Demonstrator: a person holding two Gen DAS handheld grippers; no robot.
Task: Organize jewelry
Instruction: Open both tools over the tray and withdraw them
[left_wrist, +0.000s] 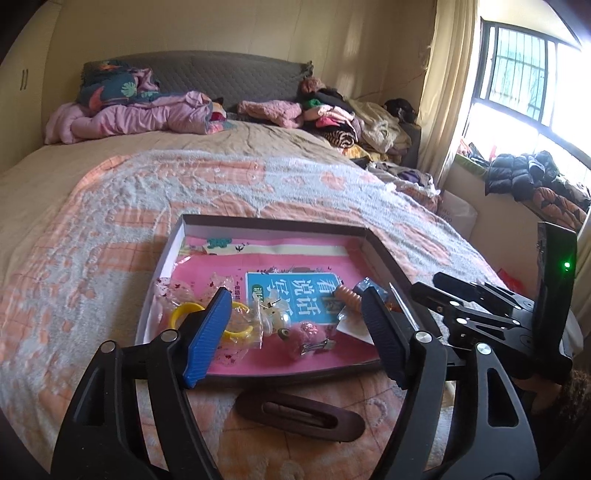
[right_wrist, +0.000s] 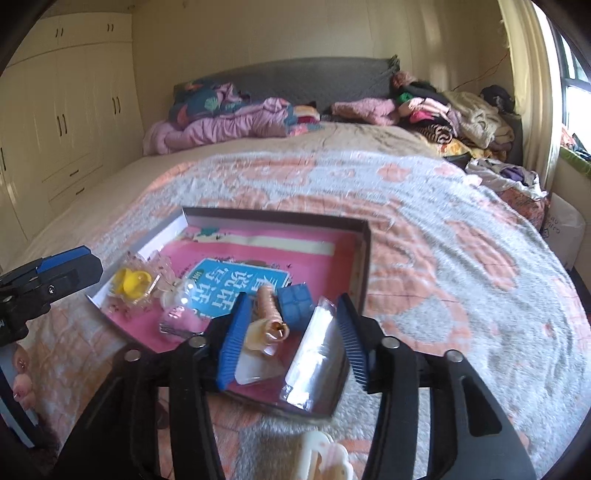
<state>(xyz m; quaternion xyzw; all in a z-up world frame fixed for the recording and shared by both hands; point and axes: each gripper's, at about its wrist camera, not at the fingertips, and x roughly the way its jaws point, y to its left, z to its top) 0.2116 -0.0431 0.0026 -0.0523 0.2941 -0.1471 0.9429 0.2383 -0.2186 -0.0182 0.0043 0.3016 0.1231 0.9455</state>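
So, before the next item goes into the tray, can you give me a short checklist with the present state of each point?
1. Left claw open and empty: ok.
2. Right claw open: ok. The clear packet lies between its pads; whether it touches a pad: cannot tell.
3. Tray flat on the bedspread: ok.
4. Free space inside the tray, at the far end: ok.
5. All items in the tray: not ok. The brown hair clip is on the bedspread in front of it, and a pale hair claw clip too.
6. Two claws apart from each other: ok.
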